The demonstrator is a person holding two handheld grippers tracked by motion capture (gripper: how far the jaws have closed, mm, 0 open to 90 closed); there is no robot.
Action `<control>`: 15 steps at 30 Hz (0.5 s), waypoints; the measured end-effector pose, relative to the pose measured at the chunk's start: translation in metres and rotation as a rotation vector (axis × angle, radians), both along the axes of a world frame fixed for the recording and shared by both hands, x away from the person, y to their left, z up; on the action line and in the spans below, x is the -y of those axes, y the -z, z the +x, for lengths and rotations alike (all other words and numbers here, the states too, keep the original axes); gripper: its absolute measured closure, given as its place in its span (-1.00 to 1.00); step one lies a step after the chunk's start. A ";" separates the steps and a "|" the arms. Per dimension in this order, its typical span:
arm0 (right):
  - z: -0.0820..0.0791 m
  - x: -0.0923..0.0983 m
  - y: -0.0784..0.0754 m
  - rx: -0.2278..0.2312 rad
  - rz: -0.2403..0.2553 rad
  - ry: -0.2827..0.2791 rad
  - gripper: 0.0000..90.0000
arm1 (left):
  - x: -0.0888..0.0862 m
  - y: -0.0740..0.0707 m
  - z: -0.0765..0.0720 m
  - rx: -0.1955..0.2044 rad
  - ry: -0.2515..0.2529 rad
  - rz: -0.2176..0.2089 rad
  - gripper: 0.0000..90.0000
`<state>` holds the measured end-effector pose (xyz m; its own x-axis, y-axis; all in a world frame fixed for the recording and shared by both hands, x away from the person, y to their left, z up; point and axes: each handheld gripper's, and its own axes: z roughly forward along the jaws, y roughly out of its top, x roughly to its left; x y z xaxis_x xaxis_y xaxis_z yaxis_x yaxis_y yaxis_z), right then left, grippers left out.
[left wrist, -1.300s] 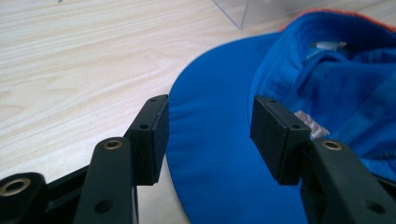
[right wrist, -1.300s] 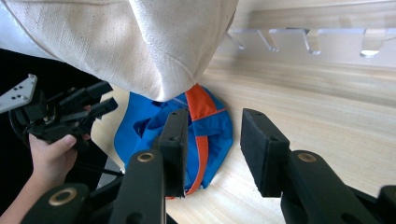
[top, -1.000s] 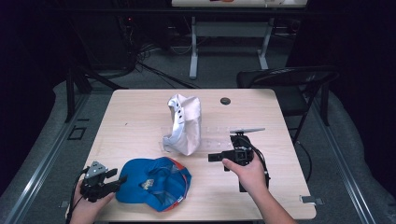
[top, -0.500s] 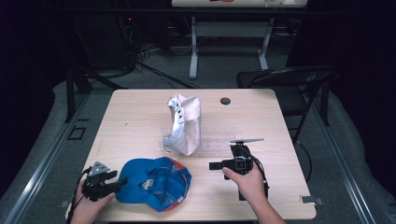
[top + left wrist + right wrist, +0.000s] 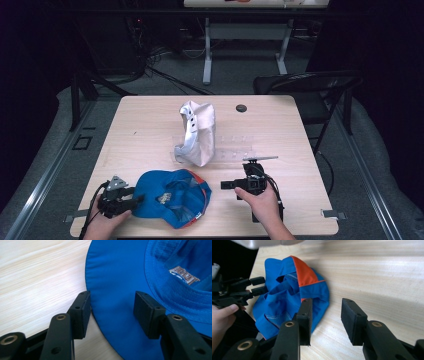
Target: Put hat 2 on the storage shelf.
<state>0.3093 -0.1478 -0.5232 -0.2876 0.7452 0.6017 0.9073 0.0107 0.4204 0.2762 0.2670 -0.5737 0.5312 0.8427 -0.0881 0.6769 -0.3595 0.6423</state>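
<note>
Left gripper: the left gripper [image 5: 131, 201] lay at the near left corner of the table [image 5: 150, 125], held by the left hand [image 5: 102, 225], its jaws parted and pointing at the blue cap [image 5: 172, 196].
Left gripper, own view: both jaws stood apart with the cap's blue brim [image 5: 112, 290] spread between them; one jaw sat at the brim's edge over bare wood, the other over blue fabric. Whether either pad touched the cloth could not be told.
Right gripper: the right gripper [image 5: 226, 185] rested near the front of the table, held by the right hand [image 5: 260, 200], pointing left toward the cap, jaws parted with nothing between them but bare wood.
Right gripper, own view: the cap [image 5: 292, 300] lay just beyond the jaws, one jaw overlapping its edge in the picture; contact was unclear.
Blue cap: lying upside down, inside upward, orange panel [image 5: 304, 272] on the far side; a small label [image 5: 185, 275] showed inside, its lettering too blurred to read.
White cap: a white cap [image 5: 196, 132] sat mid-table, crumpled and tipped; its shape was hard to read.
Clear piece: something transparent [image 5: 235, 150] lay flat beside the white cap, barely visible against the wood.
Small dark disc: a dark round object [image 5: 241, 108] sat near the far edge, too small to identify.
Chair: a black chair [image 5: 310, 90] stood past the far right corner, partly cut off by the table.
</note>
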 end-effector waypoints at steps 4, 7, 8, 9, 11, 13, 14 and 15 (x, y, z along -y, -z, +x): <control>-0.004 -0.002 0.006 -0.005 -0.023 -0.011 0.37 | 0.014 0.000 -0.002 0.002 0.047 0.013 0.09; -0.008 -0.003 0.011 -0.013 -0.029 -0.003 0.37 | 0.022 0.000 -0.005 0.002 0.070 0.014 0.09; -0.009 -0.003 0.012 -0.022 -0.035 -0.008 0.37 | 0.024 0.000 -0.005 0.003 0.077 0.015 0.09; -0.010 -0.003 0.014 -0.018 -0.039 -0.010 0.36 | 0.026 -0.001 -0.006 0.000 0.087 0.015 0.09; -0.013 -0.003 0.017 -0.023 -0.044 -0.013 0.35 | 0.029 0.000 -0.007 0.004 0.095 0.019 0.10; -0.016 -0.005 0.019 -0.022 -0.044 -0.022 0.34 | 0.031 0.000 -0.008 0.009 0.099 0.017 0.10; -0.018 -0.005 0.020 -0.021 -0.055 -0.027 0.33 | 0.032 -0.002 -0.008 0.001 0.110 0.017 0.11; -0.021 -0.006 0.021 -0.023 -0.052 -0.033 0.32 | 0.033 -0.002 -0.009 0.006 0.108 0.015 0.11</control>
<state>0.2888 -0.1418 -0.5441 -0.2990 0.7659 0.5692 0.9155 0.0619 0.3976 0.2677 0.2344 -0.5720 0.6191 0.7820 -0.0724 0.6298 -0.4393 0.6406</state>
